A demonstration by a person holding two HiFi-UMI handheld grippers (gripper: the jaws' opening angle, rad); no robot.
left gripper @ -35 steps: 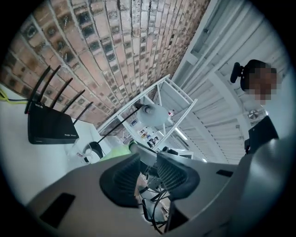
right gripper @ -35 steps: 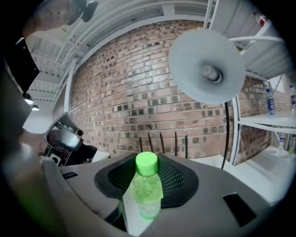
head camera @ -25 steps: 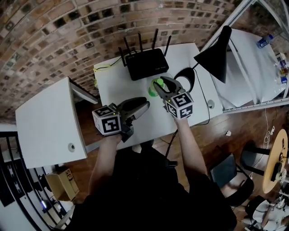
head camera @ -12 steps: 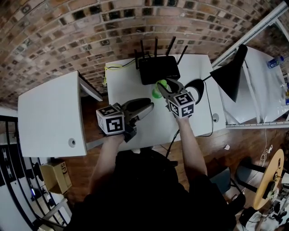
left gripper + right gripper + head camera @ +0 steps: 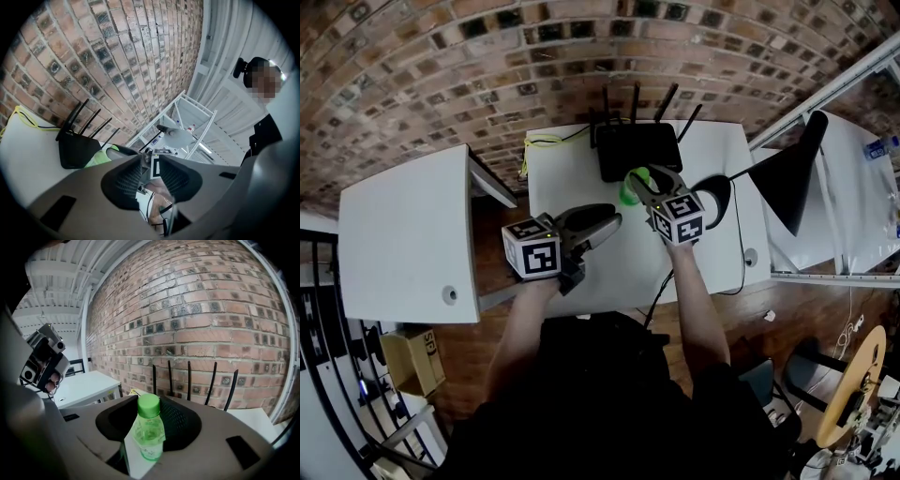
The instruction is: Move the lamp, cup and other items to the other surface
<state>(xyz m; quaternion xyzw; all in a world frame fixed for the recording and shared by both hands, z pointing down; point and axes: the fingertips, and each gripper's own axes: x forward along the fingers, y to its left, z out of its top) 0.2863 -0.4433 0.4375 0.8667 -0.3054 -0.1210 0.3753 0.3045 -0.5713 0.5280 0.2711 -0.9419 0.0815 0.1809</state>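
Observation:
A green bottle with a green cap stands upright between the jaws of my right gripper, which is shut on it just in front of the black router. In the right gripper view the bottle fills the gap between the pads, with its base at the white tabletop. My left gripper hovers over the same white table to the left. Its jaws stand a narrow gap apart with nothing between them. The black lamp leans over the table's right end.
A second white table stands to the left across a gap. A yellow cable lies at the middle table's back left corner. A brick wall runs behind. A white rack and a person stand to the right.
My right gripper has moved closer to the router and a little lower, with the bottle still between its jaws. The left gripper has shifted slightly over the table.

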